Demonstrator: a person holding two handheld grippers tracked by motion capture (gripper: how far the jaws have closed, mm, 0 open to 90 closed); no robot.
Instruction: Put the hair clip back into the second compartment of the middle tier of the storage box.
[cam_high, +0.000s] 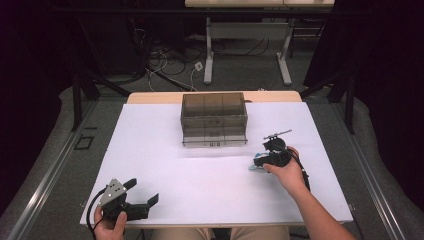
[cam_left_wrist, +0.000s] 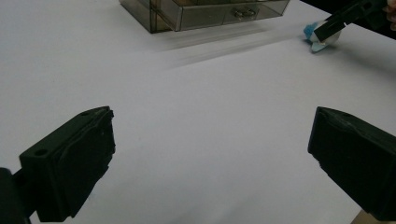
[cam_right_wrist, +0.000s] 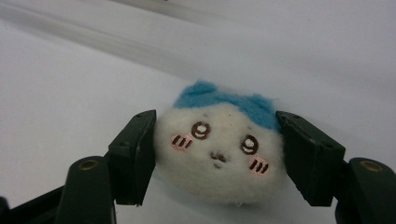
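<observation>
A small white plush toy (cam_right_wrist: 219, 154) with a blue top and a stitched face lies on the white table. My right gripper (cam_right_wrist: 215, 156) is shut on it, a black pad pressing each side. In the high view that gripper (cam_high: 256, 164) sits right of centre with the plush toy (cam_high: 255, 168) at its tip, and the left gripper view has the plush toy (cam_left_wrist: 318, 36) far off at upper right. My left gripper (cam_high: 145, 191) rests near the front left corner, its jaws wide apart over bare table, as its own view (cam_left_wrist: 210, 154) confirms.
A smoky translucent drawer box (cam_high: 214, 119) stands at the back middle of the white table top (cam_high: 165, 165), drawers facing me; the left gripper view catches the drawer box (cam_left_wrist: 205, 11) too. Desk legs and cables lie on the floor beyond.
</observation>
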